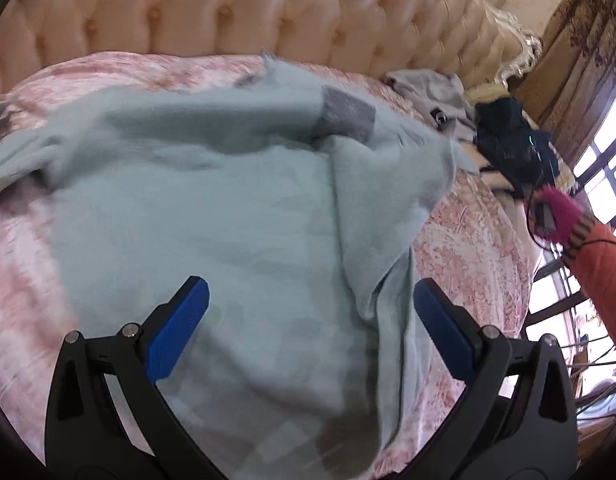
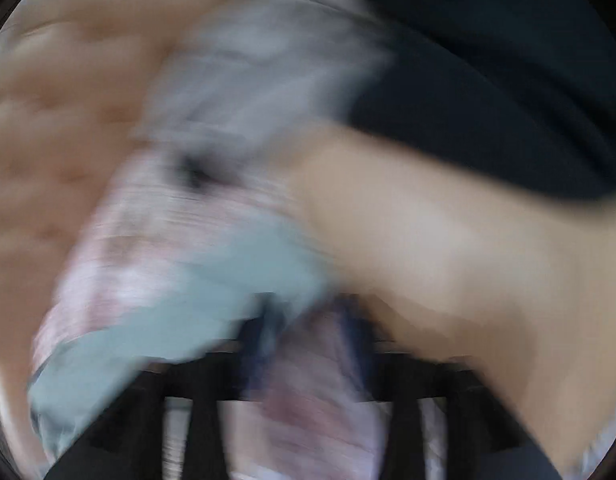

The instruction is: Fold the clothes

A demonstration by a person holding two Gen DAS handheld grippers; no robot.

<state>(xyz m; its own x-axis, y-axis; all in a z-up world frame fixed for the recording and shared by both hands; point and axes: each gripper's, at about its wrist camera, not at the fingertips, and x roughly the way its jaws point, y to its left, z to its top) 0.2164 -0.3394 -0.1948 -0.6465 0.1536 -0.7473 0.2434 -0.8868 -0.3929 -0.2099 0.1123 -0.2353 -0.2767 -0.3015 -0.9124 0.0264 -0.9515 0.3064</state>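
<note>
A pale blue-green sweater (image 1: 212, 208) with a grey cuff (image 1: 345, 114) lies spread on the pink patterned bedspread (image 1: 467, 248); its right side is folded over the body. My left gripper (image 1: 309, 320) is open above the sweater's lower part, holding nothing. The right wrist view is heavily blurred by motion: part of the blue-green sweater (image 2: 212, 296) shows at lower left next to my right gripper (image 2: 308, 340), whose dark fingers are smeared, so its state is unclear. The right hand in a pink fuzzy glove (image 1: 559, 212) shows at the bed's right edge.
A tufted cream headboard (image 1: 236, 12) runs along the back. A grey garment (image 1: 431, 92) and a dark navy garment (image 1: 511, 136) lie at the bed's far right corner. Windows (image 1: 599, 168) are on the right. A tan surface (image 2: 447, 240) fills the right wrist view's right side.
</note>
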